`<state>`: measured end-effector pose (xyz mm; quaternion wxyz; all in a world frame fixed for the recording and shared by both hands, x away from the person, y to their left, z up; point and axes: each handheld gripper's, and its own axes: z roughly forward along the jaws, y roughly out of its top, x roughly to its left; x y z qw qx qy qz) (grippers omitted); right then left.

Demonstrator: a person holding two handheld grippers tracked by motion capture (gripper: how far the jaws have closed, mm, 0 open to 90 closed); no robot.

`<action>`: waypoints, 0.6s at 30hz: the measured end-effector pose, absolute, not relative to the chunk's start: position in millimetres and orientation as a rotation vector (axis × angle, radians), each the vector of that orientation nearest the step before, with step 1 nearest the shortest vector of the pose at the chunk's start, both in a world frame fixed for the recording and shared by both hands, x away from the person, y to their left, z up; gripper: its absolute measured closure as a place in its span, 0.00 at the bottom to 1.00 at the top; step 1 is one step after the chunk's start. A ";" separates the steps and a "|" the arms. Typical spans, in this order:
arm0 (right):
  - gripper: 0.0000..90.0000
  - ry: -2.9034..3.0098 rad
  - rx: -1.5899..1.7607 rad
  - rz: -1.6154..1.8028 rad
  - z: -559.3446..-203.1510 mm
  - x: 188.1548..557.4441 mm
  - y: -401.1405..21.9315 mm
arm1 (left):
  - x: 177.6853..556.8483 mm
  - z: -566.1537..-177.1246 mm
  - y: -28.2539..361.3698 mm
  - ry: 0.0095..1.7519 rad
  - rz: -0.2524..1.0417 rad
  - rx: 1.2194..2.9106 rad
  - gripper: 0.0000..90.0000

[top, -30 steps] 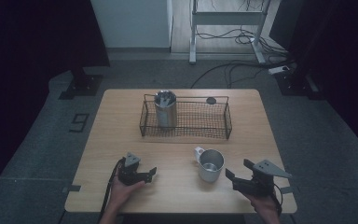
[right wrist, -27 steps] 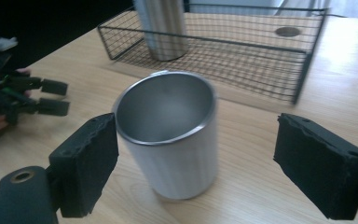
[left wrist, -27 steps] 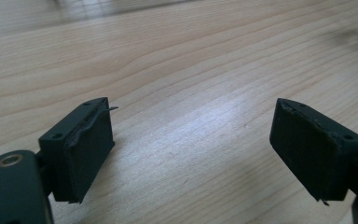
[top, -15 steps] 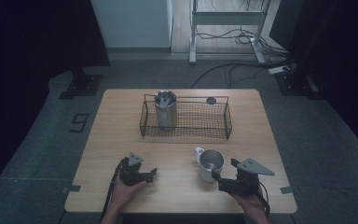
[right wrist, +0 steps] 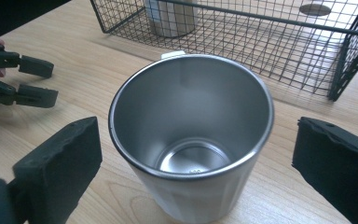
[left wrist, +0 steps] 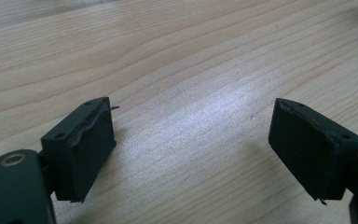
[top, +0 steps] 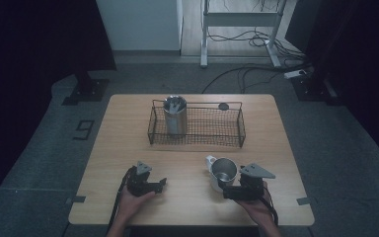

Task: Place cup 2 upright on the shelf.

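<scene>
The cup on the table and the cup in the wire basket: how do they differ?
The cup on the table stands on bare wood, the cup in the wire basket at the basket's left end. The table cup is empty; the basket cup looks taller and holds something. Both are upright, shiny metal.

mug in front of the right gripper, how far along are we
Done: one steel cup stands in the wire basket. In hand: the right gripper jaws have just been opening and now flank the mug on the table, not touching it. Left: close on it, then probably lift it into the basket.
</scene>
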<state>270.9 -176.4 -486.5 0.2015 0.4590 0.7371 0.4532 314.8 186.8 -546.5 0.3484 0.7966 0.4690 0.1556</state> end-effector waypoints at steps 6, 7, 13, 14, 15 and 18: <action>0.00 2.067 1.282 1.249 -490.4 277.5 -172.4 | 314.8 -546.5 186.8 1.215 0.401 2.066 0.16; 0.00 2.068 1.280 1.240 -491.1 278.4 -171.2 | 314.8 -546.5 186.7 1.215 0.401 2.066 0.16; 0.00 2.084 1.260 1.203 -495.4 285.8 -162.3 | 314.9 -546.5 186.9 1.214 0.400 2.065 0.16; 0.00 2.087 1.262 1.195 -496.6 287.5 -160.7 | 314.9 -546.5 187.1 1.214 0.399 2.065 0.16; 0.00 2.090 1.263 1.188 -497.9 289.3 -159.1 | 314.9 -546.5 187.2 1.214 0.398 2.064 0.16; 0.00 2.096 1.262 1.155 -501.4 294.7 -153.2 | 314.8 -546.4 187.5 1.213 0.394 2.062 0.16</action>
